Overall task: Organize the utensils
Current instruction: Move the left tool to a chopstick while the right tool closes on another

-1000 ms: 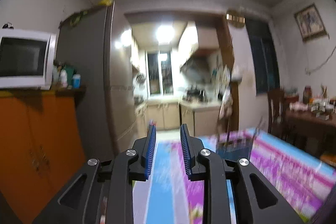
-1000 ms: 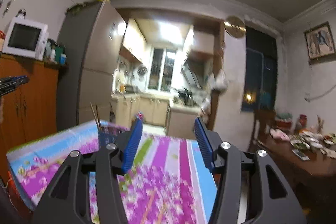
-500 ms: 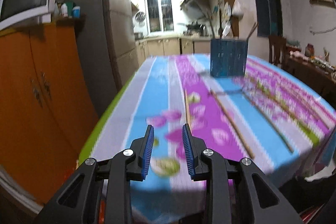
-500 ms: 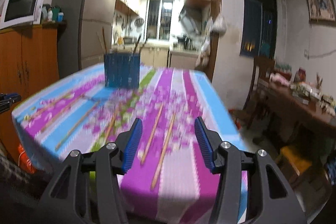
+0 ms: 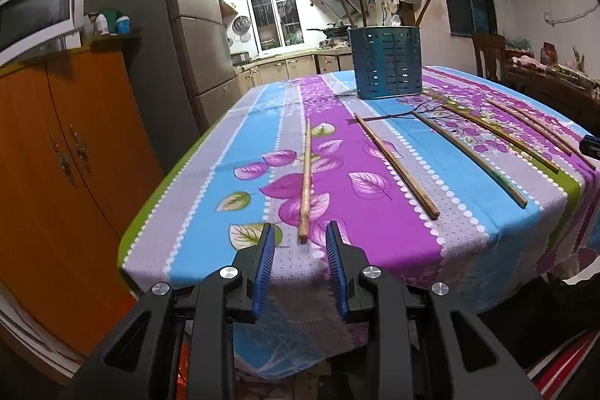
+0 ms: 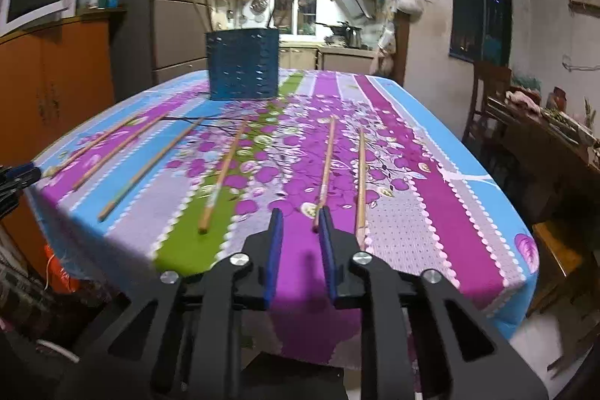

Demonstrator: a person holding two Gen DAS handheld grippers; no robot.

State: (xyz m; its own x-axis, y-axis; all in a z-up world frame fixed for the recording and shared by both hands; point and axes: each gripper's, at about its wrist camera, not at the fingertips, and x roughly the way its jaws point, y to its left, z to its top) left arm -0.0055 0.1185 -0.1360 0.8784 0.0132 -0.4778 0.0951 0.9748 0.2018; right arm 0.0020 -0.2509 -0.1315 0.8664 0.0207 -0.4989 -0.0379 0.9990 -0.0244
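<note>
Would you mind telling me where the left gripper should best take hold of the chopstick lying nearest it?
Grip the chopstick at its thicker near end, coming from the table's near edge along its length. It lies flat, pointing toward the left gripper, whose open jaws already straddle that end, so they could close across its narrow width.

Orange wooden cabinet (image 5: pixel 56 145) left, microwave (image 5: pixel 35 10) on top; grey refrigerator (image 5: pixel 195 36) beside it; lit kitchen window (image 6: pixel 302 2) beyond.
</note>
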